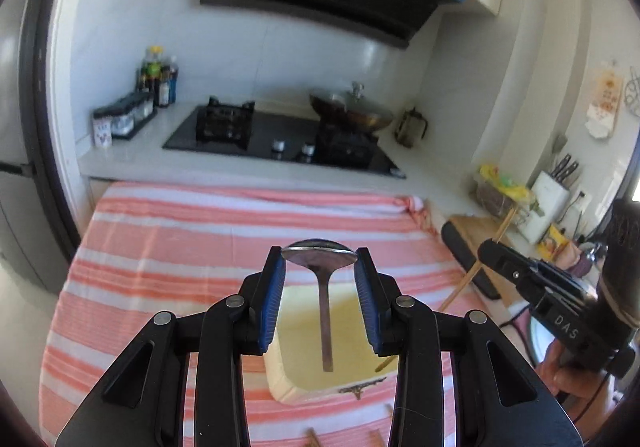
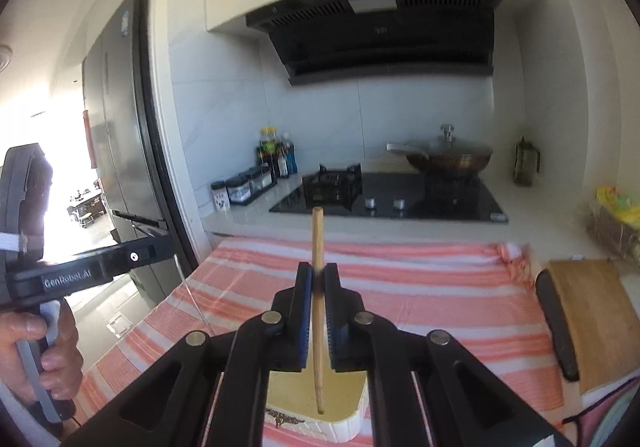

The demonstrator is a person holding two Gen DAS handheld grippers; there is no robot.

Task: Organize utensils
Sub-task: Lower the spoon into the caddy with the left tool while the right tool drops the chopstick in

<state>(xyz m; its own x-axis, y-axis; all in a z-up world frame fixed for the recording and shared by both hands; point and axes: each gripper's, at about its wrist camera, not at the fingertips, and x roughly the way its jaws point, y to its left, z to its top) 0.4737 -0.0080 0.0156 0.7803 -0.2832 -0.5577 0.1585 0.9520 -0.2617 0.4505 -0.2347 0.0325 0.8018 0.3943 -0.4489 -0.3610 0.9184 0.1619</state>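
My left gripper [image 1: 319,259] is shut on the bowl of a metal spoon [image 1: 326,307], whose handle hangs down over a cream-yellow tray [image 1: 296,387] on the pink striped cloth. My right gripper [image 2: 318,279] is shut on a wooden chopstick [image 2: 317,239] held upright, its thin tip pointing down into the same tray [image 2: 344,427]. In the left wrist view the right gripper [image 1: 490,247] shows at the right with the chopstick [image 1: 460,287] slanting down toward the tray. The left gripper's body shows at the left of the right wrist view, its fingers hidden.
The pink striped cloth [image 1: 180,247] covers the counter. Behind it are a black gas hob [image 1: 280,139], a lidded wok [image 1: 352,111], bottles and spice jars [image 1: 128,119]. A wooden cutting board [image 2: 592,311] lies at the right. More wooden sticks [image 1: 312,437] lie at the cloth's near edge.
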